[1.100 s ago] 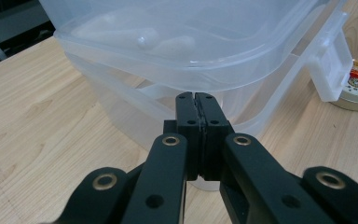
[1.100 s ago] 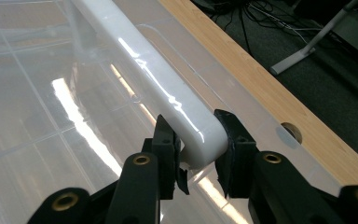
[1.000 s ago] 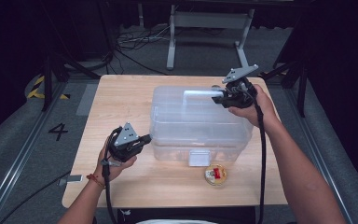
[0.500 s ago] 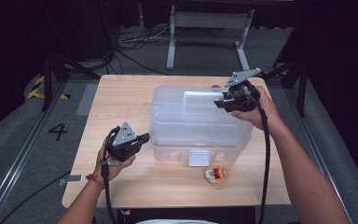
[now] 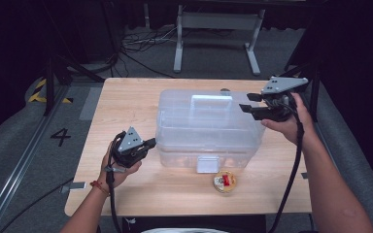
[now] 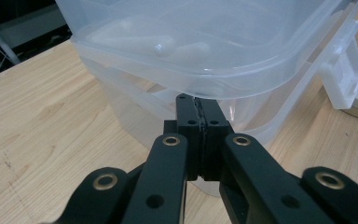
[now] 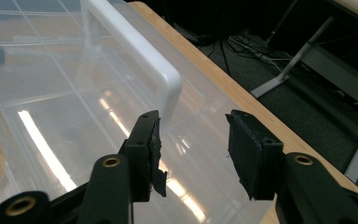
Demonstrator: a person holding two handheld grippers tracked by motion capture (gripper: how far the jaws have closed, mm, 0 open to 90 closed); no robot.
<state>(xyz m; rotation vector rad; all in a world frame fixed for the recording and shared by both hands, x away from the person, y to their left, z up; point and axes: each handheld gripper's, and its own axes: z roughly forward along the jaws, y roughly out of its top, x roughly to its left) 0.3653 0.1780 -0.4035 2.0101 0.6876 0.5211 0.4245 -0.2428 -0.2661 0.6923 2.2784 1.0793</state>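
Observation:
A clear plastic box (image 5: 209, 138) with a white lid handle (image 5: 211, 100) stands mid-table. My left gripper (image 5: 149, 142) is shut with nothing in it. In the left gripper view its tips (image 6: 197, 100) sit right at the box (image 6: 214, 46), just under the lid rim. My right gripper (image 5: 245, 103) hovers over the lid's right end. Its jaws have just been opening, with nothing between them. In the right gripper view the open gripper (image 7: 193, 140) points along the lid (image 7: 51, 107), with the handle (image 7: 135, 56) just beyond the left pad.
A white latch (image 5: 207, 164) hangs on the box front, with a small round tin (image 5: 224, 181) on the wooden table (image 5: 126, 97) just before it. Table legs and cables lie on the floor beyond the far edge. A dark drop lies past the right edge.
The right gripper has drawn back to the right, away from the handle's end, and its jaws have spread. The left hand and the box have stayed put.

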